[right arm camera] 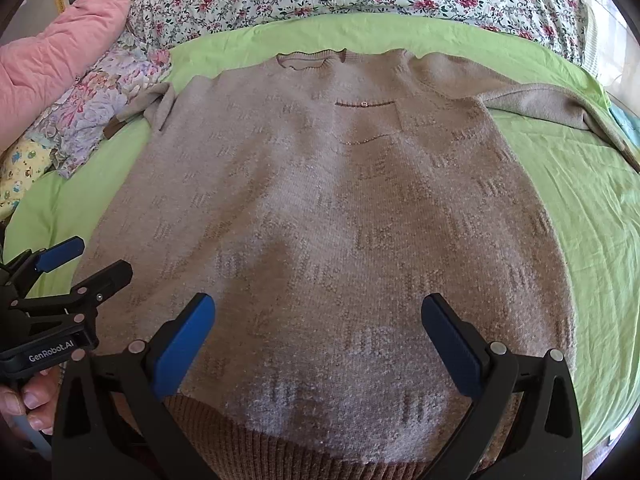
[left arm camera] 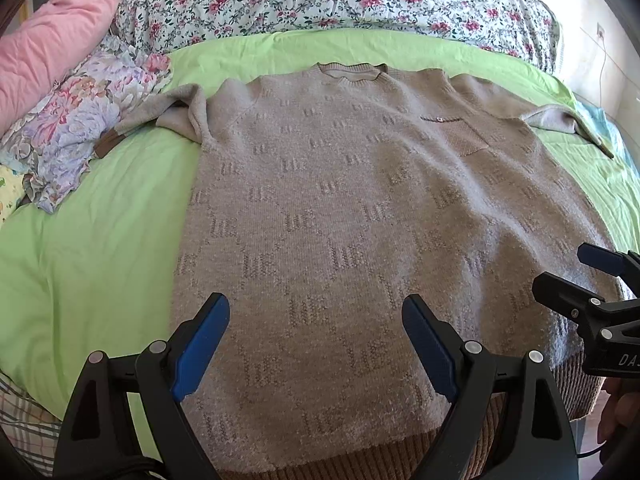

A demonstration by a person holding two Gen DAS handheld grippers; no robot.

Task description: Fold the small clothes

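The bed [left arm camera: 100, 248], w/ a green sheet, carries the sweater [left arm camera: 360, 208]. It lies flat, front side up, and its long axis runs from the ribbed hem [right arm camera: 248, 436] at the near edge straight away to the collar [left arm camera: 352, 72] at the far side. The sleeves go out to both sides: the left sleeve [left arm camera: 160, 120] is bunched near the shoulder, the right sleeve [right arm camera: 560, 108] is stretched out more.

Both tongs hang over the hem end, pointing down and fwd along this axis. The left tongs [left arm camera: 316, 344] are wide apart, nothing between the pads, and sit over the left half of the hem. The right tongs [right arm camera: 318, 344] are also wide apart and empty, over the right half.

So each side of the hem and each sleeve has its own nearer hand. I judge no fold is made yet; probably each sleeve goes inward first.
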